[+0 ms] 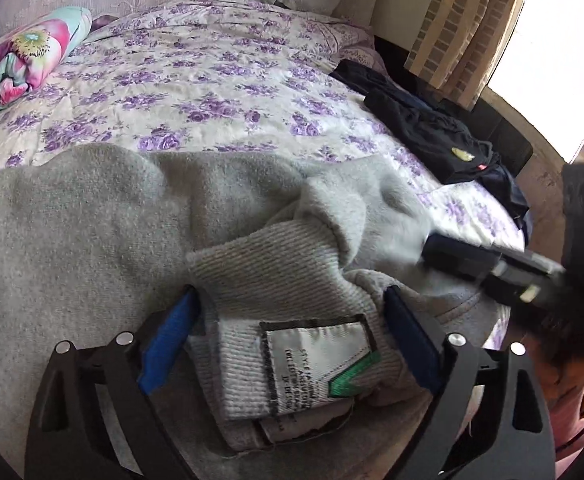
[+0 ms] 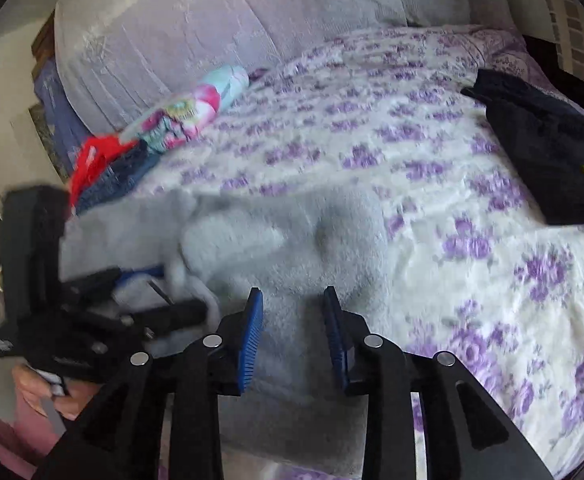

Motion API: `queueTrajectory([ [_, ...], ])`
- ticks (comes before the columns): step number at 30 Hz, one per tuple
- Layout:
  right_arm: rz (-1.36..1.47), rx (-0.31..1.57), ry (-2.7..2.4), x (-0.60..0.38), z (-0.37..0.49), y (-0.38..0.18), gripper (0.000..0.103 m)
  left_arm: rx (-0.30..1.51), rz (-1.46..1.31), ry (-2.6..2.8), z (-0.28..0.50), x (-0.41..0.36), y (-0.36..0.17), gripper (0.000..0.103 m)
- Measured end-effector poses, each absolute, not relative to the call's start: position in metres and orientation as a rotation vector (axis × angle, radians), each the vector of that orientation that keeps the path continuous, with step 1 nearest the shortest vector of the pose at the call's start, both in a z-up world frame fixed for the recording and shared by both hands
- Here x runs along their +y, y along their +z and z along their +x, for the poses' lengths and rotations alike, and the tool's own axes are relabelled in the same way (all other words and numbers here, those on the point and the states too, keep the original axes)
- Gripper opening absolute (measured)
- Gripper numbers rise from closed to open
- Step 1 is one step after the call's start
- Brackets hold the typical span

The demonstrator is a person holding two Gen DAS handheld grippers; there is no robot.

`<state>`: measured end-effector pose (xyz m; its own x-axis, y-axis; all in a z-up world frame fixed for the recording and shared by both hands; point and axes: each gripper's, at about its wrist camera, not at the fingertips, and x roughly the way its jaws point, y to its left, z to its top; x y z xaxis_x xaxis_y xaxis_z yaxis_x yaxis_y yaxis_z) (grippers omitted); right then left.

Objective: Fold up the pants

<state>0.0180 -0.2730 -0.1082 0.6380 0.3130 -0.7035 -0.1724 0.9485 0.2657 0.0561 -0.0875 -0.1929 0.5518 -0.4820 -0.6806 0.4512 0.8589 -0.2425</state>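
Two sets of black tongs with blue pads work over the grey fleece pants point(image 1: 92, 232), which lie bunched on the near part of the bed's white quilt with purple flowers point(image 1: 196, 92). At the far left of the bed rests a rolled floral blanket in pink and turquoise point(image 1: 24, 60). The left tongs point(image 1: 292, 320) stand spread wide around the ribbed waistband point(image 1: 268, 276) with its white sewn-in label point(image 1: 311, 368); the pads sit at either edge of the band, though I cannot tell whether they press it. The right tongs point(image 2: 293, 332) are parted a little over the pants' fleece point(image 2: 292, 240), with cloth between the pads but not pinched. Further right, a folded black garment with a small yellow badge point(image 2: 551, 160) lies near the bed's edge, well apart from the pants.
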Motion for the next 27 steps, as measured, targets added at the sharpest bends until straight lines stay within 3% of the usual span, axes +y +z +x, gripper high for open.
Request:
queueTrajectory([
  [8, 0.169, 0.716, 0.319, -0.271, -0.015, -0.068, 0.035, 0.832, 0.005, -0.466, 0.047, -0.091, -0.184, 0.095],
  [10, 0.120, 0.745, 0.285, -0.269, -0.021, -0.075, 0.041, 0.821, 0.018, -0.448, 0.041, -0.091, -0.181, 0.095],
  [14, 0.113, 0.781, 0.256, -0.269, -0.013, -0.111, 0.041, 0.839, 0.034, -0.416, 0.042, -0.096, -0.191, 0.099],
  [27, 0.040, 0.702, 0.306, -0.234, -0.020, -0.061, 0.047, 0.759, 0.033, -0.309, 0.023, -0.066, -0.155, 0.099],
])
